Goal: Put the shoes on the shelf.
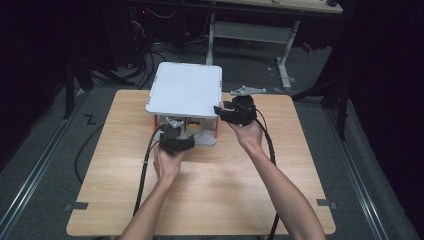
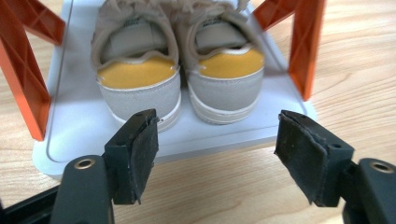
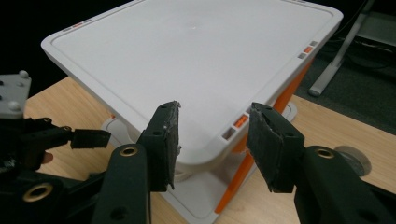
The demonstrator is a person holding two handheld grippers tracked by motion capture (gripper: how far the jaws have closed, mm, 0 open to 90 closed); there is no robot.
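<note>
Wooden table [image 1: 210, 195] on a grey floor, seen from above in the high view. At its far edge, slightly left of the middle, a white two-shelf rack [image 1: 186, 90] on orange legs [image 2: 306, 51], its flat top shelf bare and its lower shelf [image 2: 84, 126] resting on the tabletop. On that lower shelf, a pair of beige shoes with yellow insoles, heels toward the near edge of the shelf: one shoe [image 2: 137, 70] and the other shoe [image 2: 229, 65] side by side and touching, both upright between the orange legs. Just in front of the rack's near edge, left gripper [image 1: 176, 141] held low in the left hand [image 1: 167, 165], aimed at the heels; in the left gripper view [image 2: 215, 140] jaws spread wide, gripping nothing, one pad just short of the left shoe's heel, the other out past the shelf's near corner over bare wood. At the rack's near right corner, right gripper [image 1: 234, 111] held higher in the right hand [image 1: 248, 135], level with the top shelf; in the right gripper view [image 3: 212, 140] jaws also spread, empty, straddling that corner of the top shelf without clear contact. Black cables [image 1: 145, 170] trailing from both grippers back along the forearms toward the near edge of the table. Small grey round disc [image 3: 352, 161] lying on the tabletop just right of the rack.
</note>
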